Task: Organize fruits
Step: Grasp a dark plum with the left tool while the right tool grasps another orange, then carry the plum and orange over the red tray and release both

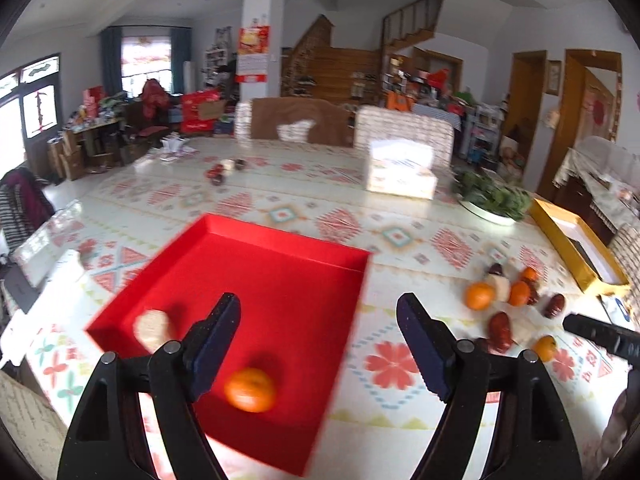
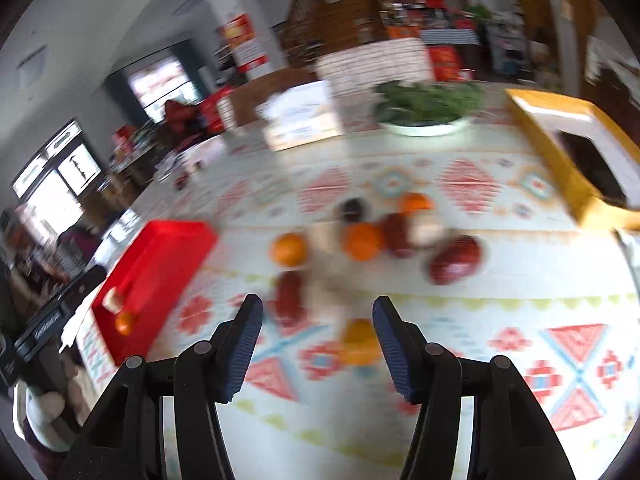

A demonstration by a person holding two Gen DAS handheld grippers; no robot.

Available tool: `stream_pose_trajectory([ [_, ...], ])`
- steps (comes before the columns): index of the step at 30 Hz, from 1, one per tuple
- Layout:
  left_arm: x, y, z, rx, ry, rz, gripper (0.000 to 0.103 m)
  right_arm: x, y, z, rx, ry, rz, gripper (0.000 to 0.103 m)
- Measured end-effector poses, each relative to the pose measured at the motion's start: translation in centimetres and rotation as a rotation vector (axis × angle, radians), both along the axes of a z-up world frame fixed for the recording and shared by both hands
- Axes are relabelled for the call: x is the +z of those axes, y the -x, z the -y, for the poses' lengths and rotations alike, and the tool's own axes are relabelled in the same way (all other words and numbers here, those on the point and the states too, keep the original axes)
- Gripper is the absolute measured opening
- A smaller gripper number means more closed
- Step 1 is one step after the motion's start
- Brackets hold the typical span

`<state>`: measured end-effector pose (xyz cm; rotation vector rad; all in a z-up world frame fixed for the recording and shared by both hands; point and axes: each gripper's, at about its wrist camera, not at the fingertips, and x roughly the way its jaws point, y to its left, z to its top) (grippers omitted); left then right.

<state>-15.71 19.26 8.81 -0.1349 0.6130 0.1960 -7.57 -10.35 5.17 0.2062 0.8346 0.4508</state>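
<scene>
The bench (image 1: 400, 216), under its patterned cloth, carries a red tray (image 1: 280, 280) toward the left and a loose cluster of fruit (image 2: 372, 236) toward the right. The tray already holds 2 pieces: an orange (image 1: 250, 390) and a pale chunk (image 1: 152, 330). The left claw (image 1: 320, 344) hangs over the tray, spread wide and empty. The right claw (image 2: 318, 340) is likewise spread and empty, and it is the nearer one to the cluster. A small orange fruit (image 2: 358, 340) lies just ahead of it, nearly between its tips, slightly right of centre. A dark red oblong fruit (image 2: 290, 294) sits beside it, its long axis running away from the claw.
</scene>
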Motion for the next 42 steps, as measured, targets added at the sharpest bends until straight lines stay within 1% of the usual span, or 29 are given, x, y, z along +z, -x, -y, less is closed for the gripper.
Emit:
stream_pose_trajectory([
  [3, -1.0, -1.2, 2.1, -0.083, 0.039, -0.034, 0.08, -0.6, -0.6, 1.6, -0.018, -0.021, -0.027, 0.062],
  [5, -1.9, -2.1, 3.9, -0.156, 0.067, -0.062, 0.08, -1.1, -0.9, 2.1, -0.014, -0.03, -0.042, 0.062],
  [7, -2.9, -2.8, 5.5, -0.217, 0.072, -0.086, 0.08, -1.6, -1.2, 1.7, 0.005, -0.025, -0.055, 0.062],
  [9, -3.8, -3.2, 7.1, -0.261, 0.06, -0.113, 0.08, -2.3, -1.0, 1.2, 0.041, 0.004, -0.066, 0.062],
  [11, -4.5, -3.7, 8.0, -0.295, 0.057, -0.135, 0.08, -3.1, -0.8, 0.5, 0.059, 0.036, -0.069, 0.062],
  [15, -6.1, -5.1, 9.6, -0.349, 0.047, -0.188, 0.08, -4.4, -1.1, -0.4, 0.081, 0.062, -0.095, 0.062],
  [19, -7.1, -6.5, 10.5, -0.378, 0.032, -0.221, 0.078, -4.5, -1.3, -0.7, 0.087, 0.075, -0.084, 0.062],
  [22, -7.4, -7.3, 10.9, -0.392, 0.03, -0.239, 0.071, -4.6, -1.3, -1.0, 0.094, 0.096, -0.074, 0.062],
  [24, -7.7, -7.8, 11.2, -0.398, 0.028, -0.254, 0.058, -4.5, -1.3, -1.3, 0.099, 0.112, -0.067, 0.062],
  [25, -7.9, -8.1, 11.4, -0.403, 0.031, -0.265, 0.054, -4.5, -1.3, -1.4, 0.099, 0.119, -0.063, 0.061],
  [26, -8.1, -8.3, 11.5, -0.406, 0.033, -0.272, 0.046, -4.5, -1.3, -1.5, 0.099, 0.126, -0.061, 0.056],
  [27, -8.1, -8.4, 11.7, -0.407, 0.025, -0.273, 0.04, -4.5, -1.3, -1.6, 0.1, 0.134, -0.058, 0.053],
  [28, -8.1, -8.3, 11.7, -0.416, 0.027, -0.273, 0.037, -4.5, -1.4, -1.7, 0.099, 0.142, -0.056, 0.047],
  [29, -8.1, -8.3, 11.9, -0.423, 0.028, -0.273, 0.032, -4.6, -1.4, -1.8, 0.097, 0.152, -0.053, 0.039],
  [30, -8.1, -8.3, 12.0, -0.429, 0.024, -0.274, 0.028, -4.6, -1.4, -1.9, 0.095, 0.163, -0.051, 0.037],
  [31, -8.1, -8.2, 12.2, -0.435, 0.024, -0.274, 0.025, -4.6, -1.3, -1.9, 0.095, 0.168, -0.049, 0.036],
  [34, -8.0, -8.0, 12.4, -0.432, 0.021, -0.268, 0.024, -4.5, -1.3, -1.8, 0.088, 0.16, -0.054, 0.036],
  [38, -7.3, -7.3, 11.4, -0.411, 0.053, -0.239, 0.024, -4.0, -0.6, -1.6, 0.085, 0.141, -0.052, 0.036],
  [42, -5.9, -6.1, 9.5, -0.377, 0.092, -0.188, 0.024, -2.5, 0.4, -2.2, 0.093, 0.132, -0.024, 0.036],
])
